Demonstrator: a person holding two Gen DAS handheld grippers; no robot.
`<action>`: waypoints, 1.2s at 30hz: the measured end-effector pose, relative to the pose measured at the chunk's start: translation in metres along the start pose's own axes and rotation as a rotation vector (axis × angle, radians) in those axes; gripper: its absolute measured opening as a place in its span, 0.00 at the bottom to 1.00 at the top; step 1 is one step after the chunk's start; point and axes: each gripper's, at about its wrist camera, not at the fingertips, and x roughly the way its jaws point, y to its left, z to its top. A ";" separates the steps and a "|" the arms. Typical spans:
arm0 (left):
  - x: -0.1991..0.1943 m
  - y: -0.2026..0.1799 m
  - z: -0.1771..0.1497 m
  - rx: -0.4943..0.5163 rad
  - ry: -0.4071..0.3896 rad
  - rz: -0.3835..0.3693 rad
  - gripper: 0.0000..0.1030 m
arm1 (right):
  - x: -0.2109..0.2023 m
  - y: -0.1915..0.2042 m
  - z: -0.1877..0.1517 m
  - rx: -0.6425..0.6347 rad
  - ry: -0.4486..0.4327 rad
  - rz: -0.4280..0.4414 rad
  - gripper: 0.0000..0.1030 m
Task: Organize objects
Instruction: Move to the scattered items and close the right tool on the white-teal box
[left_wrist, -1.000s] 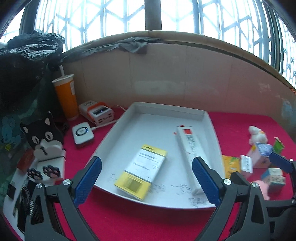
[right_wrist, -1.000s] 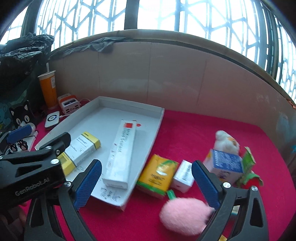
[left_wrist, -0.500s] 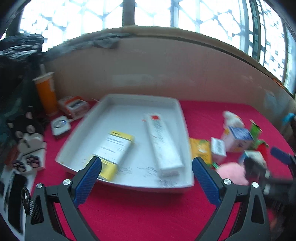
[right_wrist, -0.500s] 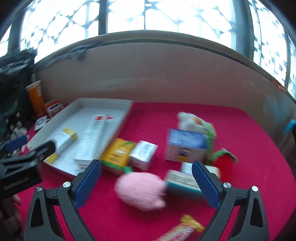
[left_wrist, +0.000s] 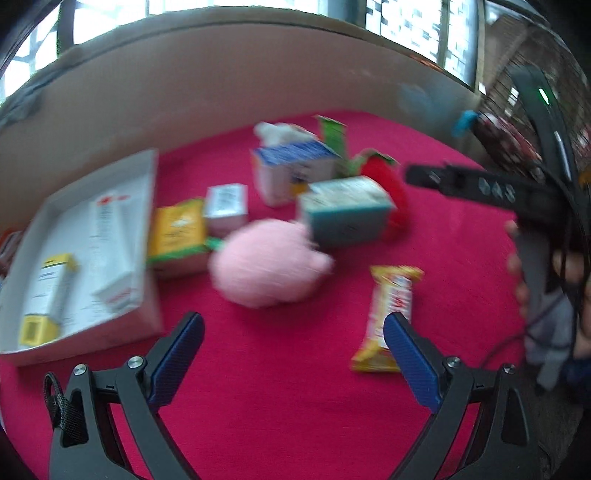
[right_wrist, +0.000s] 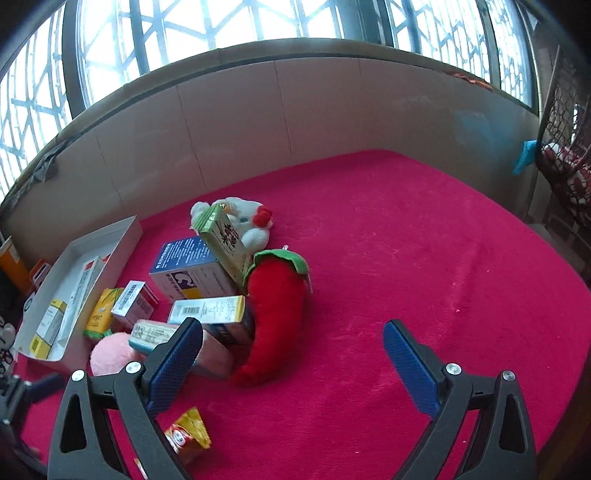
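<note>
Both cameras have swung right since the earlier frames: white tray, centred in the left wrist view a second ago, now sits at that view's left edge, and in the right wrist view it is pushed to the far left. Contents unchanged — long white box lies with its long axis running front to back along the tray, red-marked end toward the far wall; yellow-ended box lies beside it, roughly parallel, yellow end toward the camera.

Loose pile on the red cloth just right of the tray: yellow pack touching the tray's side, small white box beside it, pink plush ball in front. Teal-sided box rests behind the ball. Blue-topped box stands behind it, and a green carton leans tilted against it. Red chili plush lies long axis front to back, green cap away from the camera, tip toward it. White plush toy at the back of the pile. Snack wrapper lies apart from the pile, long axis front to back, its near end just beside the left gripper's right finger.

Left gripper hovers over bare cloth, fingers wide apart, empty. Right gripper likewise spread wide and empty, left finger in front of the boxes; contact can't be judged. Left view is motion-blurred. A hand grips the right gripper's handle at that view's right edge.
</note>
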 end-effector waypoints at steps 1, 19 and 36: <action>0.003 -0.005 -0.001 0.016 0.007 -0.017 0.95 | 0.001 -0.001 -0.001 -0.010 0.007 0.021 0.97; 0.031 -0.012 -0.002 0.019 0.082 -0.147 0.75 | 0.034 0.053 0.004 -0.398 0.028 0.334 0.71; 0.028 -0.028 -0.007 0.095 0.056 -0.157 0.39 | 0.035 0.067 -0.007 -0.508 0.104 0.468 0.44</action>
